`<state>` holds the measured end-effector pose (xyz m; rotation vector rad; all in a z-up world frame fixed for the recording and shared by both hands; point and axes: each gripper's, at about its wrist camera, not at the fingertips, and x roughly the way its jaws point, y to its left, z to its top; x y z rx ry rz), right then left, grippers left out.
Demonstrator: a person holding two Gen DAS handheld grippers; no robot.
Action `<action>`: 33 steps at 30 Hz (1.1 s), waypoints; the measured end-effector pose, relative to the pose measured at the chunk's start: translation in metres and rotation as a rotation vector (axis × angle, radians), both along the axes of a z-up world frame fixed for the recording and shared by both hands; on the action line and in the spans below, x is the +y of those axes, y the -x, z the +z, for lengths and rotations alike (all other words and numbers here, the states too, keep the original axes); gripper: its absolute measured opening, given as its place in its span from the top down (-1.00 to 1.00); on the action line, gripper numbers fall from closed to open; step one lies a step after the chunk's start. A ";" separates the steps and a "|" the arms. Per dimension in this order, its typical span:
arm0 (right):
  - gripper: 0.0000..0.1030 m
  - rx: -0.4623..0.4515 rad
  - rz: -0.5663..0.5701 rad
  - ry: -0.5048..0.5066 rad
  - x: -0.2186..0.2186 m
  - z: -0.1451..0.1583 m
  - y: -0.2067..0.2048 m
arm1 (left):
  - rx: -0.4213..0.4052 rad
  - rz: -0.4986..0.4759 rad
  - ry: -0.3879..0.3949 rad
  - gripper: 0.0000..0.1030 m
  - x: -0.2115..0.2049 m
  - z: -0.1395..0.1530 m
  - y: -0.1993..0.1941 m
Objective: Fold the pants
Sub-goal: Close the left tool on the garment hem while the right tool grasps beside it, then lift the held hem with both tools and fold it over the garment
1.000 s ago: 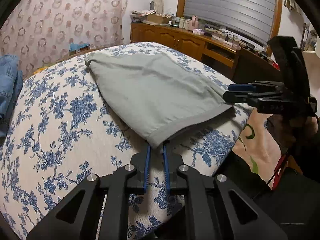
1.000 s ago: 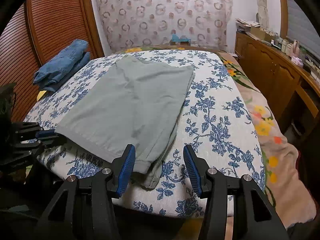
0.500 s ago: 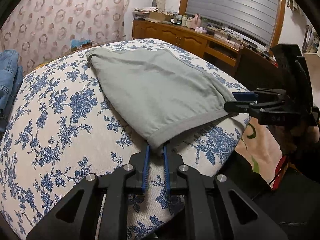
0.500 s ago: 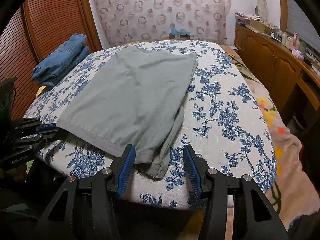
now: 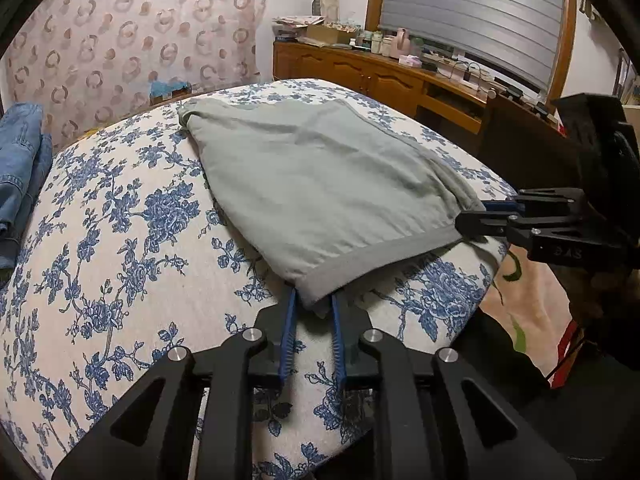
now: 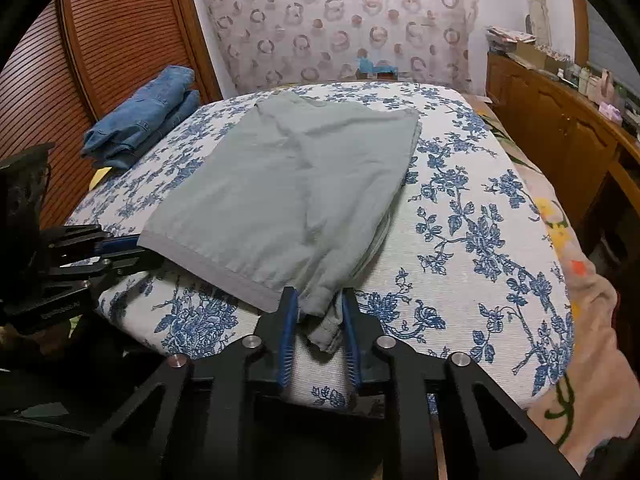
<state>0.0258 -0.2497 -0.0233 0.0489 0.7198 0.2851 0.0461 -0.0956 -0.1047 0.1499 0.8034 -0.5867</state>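
Observation:
Grey-green pants (image 5: 320, 184) lie folded flat on a bed with a blue floral cover (image 5: 120, 240); they also show in the right wrist view (image 6: 288, 192). My left gripper (image 5: 313, 306) is shut on the near hem corner of the pants. My right gripper (image 6: 318, 312) is shut on the other near corner, where bunched cloth hangs between its blue pads. Each gripper shows in the other's view: the right gripper (image 5: 492, 216) and the left gripper (image 6: 120, 248), both at the hem edge.
Folded blue jeans (image 6: 144, 116) lie at the bed's far left by a slatted wooden door (image 6: 100, 40). A wooden cabinet (image 5: 380, 76) with clutter runs along the right. A peach blanket (image 6: 580, 320) hangs off the bed's right side.
My right gripper has closed from wide open onto the pants' corner. Both grippers have moved in closer to the hem; the left stays shut on its corner.

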 end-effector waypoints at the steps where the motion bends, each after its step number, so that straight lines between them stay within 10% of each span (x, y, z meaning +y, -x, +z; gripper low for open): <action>1: 0.70 0.001 0.004 -0.010 -0.001 -0.001 0.000 | -0.002 0.000 0.003 0.66 0.000 0.000 0.000; 10: 0.78 -0.035 0.008 -0.075 -0.009 0.012 -0.001 | -0.084 -0.013 0.047 0.82 0.003 0.031 0.002; 33: 0.78 -0.421 0.162 -0.045 0.013 0.161 0.033 | -0.387 0.074 0.174 0.83 0.068 0.188 0.010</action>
